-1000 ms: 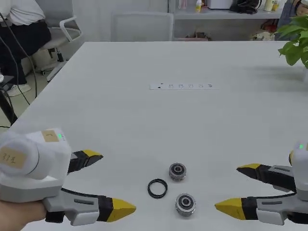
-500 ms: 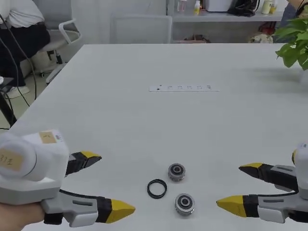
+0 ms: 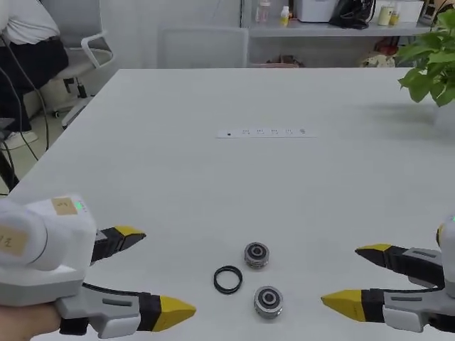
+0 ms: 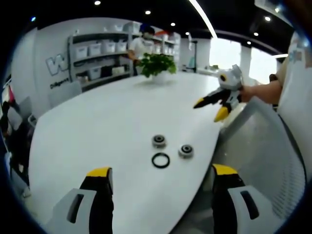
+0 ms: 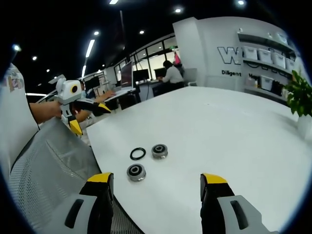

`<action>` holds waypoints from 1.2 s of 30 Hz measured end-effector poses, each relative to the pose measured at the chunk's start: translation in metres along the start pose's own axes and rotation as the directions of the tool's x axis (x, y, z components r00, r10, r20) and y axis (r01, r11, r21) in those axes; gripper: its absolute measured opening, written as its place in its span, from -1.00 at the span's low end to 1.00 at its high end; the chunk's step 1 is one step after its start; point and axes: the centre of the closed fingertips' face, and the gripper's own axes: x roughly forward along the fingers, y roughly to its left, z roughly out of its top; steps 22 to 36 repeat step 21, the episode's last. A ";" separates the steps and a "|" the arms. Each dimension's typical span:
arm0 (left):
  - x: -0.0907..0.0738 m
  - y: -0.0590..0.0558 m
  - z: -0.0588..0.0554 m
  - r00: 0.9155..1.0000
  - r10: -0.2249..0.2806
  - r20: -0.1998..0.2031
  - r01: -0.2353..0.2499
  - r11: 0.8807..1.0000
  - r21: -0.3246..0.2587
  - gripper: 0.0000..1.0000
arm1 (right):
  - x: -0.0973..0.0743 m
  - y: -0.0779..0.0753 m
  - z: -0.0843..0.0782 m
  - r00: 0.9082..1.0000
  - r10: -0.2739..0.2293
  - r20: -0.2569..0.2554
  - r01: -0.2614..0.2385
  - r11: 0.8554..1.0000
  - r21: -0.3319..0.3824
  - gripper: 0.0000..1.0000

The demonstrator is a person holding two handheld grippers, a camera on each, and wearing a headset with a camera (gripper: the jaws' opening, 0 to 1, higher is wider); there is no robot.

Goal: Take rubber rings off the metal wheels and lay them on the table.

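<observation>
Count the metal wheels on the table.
2. The far wheel sits beside the loose rubber ring, to its right; the near wheel lies just this side of both. Nothing looks hidden.

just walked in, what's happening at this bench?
A person holds the left gripper and the right gripper open and empty, one on each side of the parts. One black rubber ring lies loose on the table, beside the far wheel and the near wheel. Neither gripper touches anything.

The wall (image 5: 207, 46) reads "Diligent" beneath a large "W"
</observation>
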 end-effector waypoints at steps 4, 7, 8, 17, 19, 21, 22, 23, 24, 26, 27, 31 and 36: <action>-0.001 -0.002 -0.001 1.000 -0.002 0.000 0.002 1.000 0.003 0.67 | -0.006 -0.001 0.005 1.000 -0.012 0.023 0.012 1.000 0.010 0.42; -0.002 -0.004 -0.001 1.000 -0.006 0.000 0.006 1.000 0.004 0.66 | -0.010 0.000 0.012 0.998 -0.018 0.056 0.016 0.999 0.032 0.41; -0.002 -0.004 -0.001 1.000 -0.006 0.001 0.006 1.000 0.005 0.66 | -0.012 -0.001 0.014 0.998 -0.020 0.066 0.017 0.999 0.040 0.40; -0.007 -0.010 0.004 1.000 -0.007 0.018 0.007 1.000 0.020 0.66 | -0.023 0.002 0.026 0.994 -0.038 0.101 0.033 0.998 0.052 0.37; -0.009 -0.010 0.005 1.000 -0.007 0.022 0.006 1.000 0.023 0.66 | -0.025 0.004 0.031 0.992 -0.041 0.121 0.034 0.998 0.056 0.37; -0.010 -0.011 0.006 1.000 -0.005 0.024 0.005 1.000 0.024 0.65 | -0.026 0.006 0.036 0.990 -0.039 0.135 0.031 0.998 0.062 0.36; -0.010 -0.011 0.006 1.000 -0.005 0.024 0.005 1.000 0.024 0.65 | -0.026 0.006 0.036 0.990 -0.039 0.135 0.031 0.998 0.062 0.36; -0.010 -0.011 0.006 1.000 -0.005 0.024 0.005 1.000 0.024 0.65 | -0.026 0.006 0.036 0.990 -0.039 0.135 0.031 0.998 0.062 0.36; -0.010 -0.011 0.006 1.000 -0.005 0.024 0.005 1.000 0.024 0.65 | -0.026 0.006 0.036 0.990 -0.039 0.135 0.031 0.998 0.062 0.36; -0.010 -0.011 0.006 1.000 -0.005 0.024 0.005 1.000 0.024 0.65 | -0.026 0.006 0.036 0.990 -0.039 0.135 0.031 0.998 0.062 0.36; -0.010 -0.011 0.006 1.000 -0.005 0.024 0.005 1.000 0.024 0.65 | -0.026 0.006 0.036 0.990 -0.039 0.135 0.031 0.998 0.062 0.36; -0.010 -0.011 0.006 1.000 -0.005 0.024 0.005 1.000 0.024 0.65 | -0.026 0.006 0.036 0.990 -0.039 0.135 0.031 0.998 0.062 0.36; -0.010 -0.011 0.006 1.000 -0.005 0.024 0.005 1.000 0.024 0.65 | -0.026 0.006 0.036 0.990 -0.039 0.135 0.031 0.998 0.062 0.36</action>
